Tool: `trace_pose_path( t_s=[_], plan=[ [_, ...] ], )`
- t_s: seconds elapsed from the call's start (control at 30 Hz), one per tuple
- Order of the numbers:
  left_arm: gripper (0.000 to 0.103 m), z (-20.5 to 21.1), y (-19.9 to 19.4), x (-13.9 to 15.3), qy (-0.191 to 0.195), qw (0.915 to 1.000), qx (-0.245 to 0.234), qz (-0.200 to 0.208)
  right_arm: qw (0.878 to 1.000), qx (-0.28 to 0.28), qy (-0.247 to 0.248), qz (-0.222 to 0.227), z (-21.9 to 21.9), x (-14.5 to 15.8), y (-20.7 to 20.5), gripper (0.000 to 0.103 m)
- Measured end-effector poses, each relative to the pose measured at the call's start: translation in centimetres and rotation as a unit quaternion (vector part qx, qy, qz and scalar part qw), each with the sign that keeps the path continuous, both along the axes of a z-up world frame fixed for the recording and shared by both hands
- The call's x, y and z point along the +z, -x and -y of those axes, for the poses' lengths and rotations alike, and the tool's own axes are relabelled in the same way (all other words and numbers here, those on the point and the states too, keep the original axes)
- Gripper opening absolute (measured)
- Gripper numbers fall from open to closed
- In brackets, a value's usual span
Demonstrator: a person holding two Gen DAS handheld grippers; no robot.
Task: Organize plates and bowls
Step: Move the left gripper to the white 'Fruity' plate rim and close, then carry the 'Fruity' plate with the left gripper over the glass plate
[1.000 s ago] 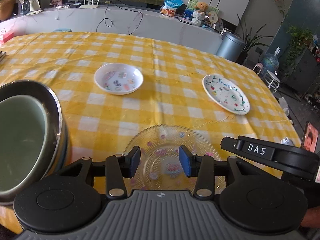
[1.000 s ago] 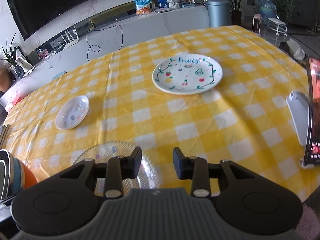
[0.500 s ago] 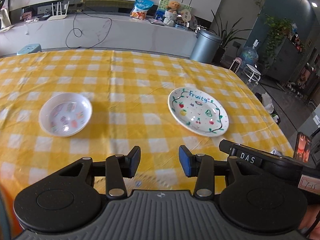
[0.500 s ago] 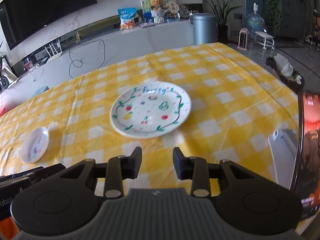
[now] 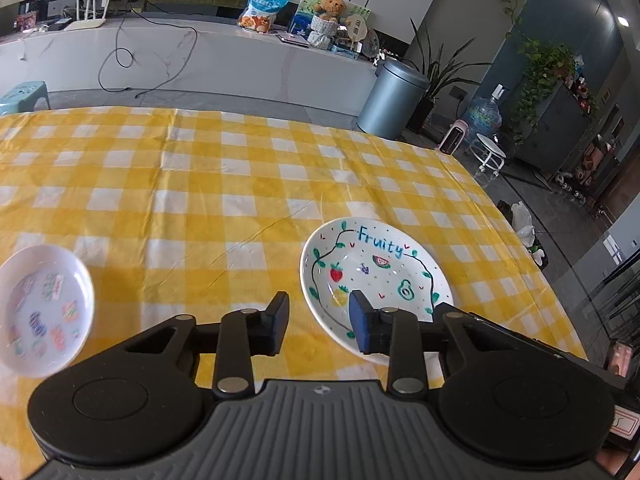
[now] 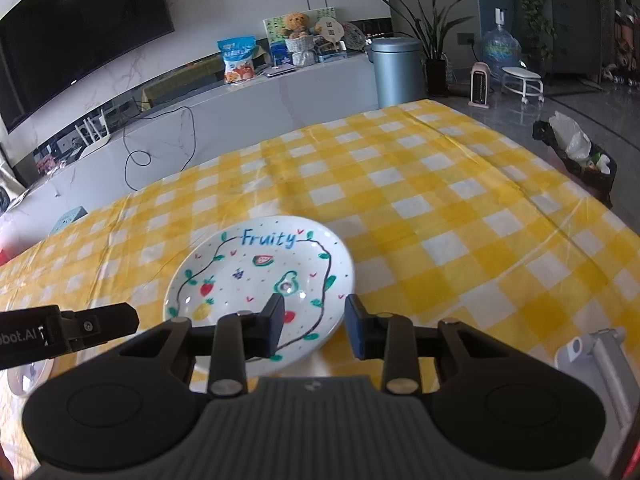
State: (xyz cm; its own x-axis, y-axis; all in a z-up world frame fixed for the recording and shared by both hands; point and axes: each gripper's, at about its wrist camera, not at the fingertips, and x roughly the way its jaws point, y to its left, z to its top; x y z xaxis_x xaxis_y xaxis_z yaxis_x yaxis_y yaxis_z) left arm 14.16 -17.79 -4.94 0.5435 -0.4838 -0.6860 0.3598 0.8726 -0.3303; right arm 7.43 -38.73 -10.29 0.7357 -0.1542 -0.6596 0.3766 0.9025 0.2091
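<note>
Fruity plate [image 6: 260, 276]: flat on tablecloth | small bowl [image 5: 42, 310]: upright, left

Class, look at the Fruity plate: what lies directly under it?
The Fruity plate rests on the yellow checked tablecloth. Its near rim is hidden behind the right gripper, so what lies beneath that edge cannot be seen.

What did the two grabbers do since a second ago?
Both swung right across the table, off the clear glass plate, to the Fruity plate. The left gripper and right gripper are closing, holding nothing. Fruity plate and small bowl stayed put.
</note>
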Motion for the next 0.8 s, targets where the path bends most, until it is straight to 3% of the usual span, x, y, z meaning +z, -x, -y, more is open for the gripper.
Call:
trace_pose_path(
  t_s=[0.5,0.63,0.8],
  plan=[
    [0.031,0.9,-3.6,-2.7,0.015,0.9998,0.003,-0.013,0.998,-0.034,-0.044,0.011,2.8,-2.1,-2.1,0.016],
    [0.019,1.4,-4.0,-3.1,0.008,0.9998,0.0,-0.017,0.998,-0.036,-0.05,0.018,3.1,-2.2,-2.3,0.015],
    [0.015,1.7,-4.1,-3.2,0.003,0.9999,-0.002,-0.014,0.997,-0.039,-0.058,0.026,3.3,-2.4,-2.1,0.014]
  ],
)
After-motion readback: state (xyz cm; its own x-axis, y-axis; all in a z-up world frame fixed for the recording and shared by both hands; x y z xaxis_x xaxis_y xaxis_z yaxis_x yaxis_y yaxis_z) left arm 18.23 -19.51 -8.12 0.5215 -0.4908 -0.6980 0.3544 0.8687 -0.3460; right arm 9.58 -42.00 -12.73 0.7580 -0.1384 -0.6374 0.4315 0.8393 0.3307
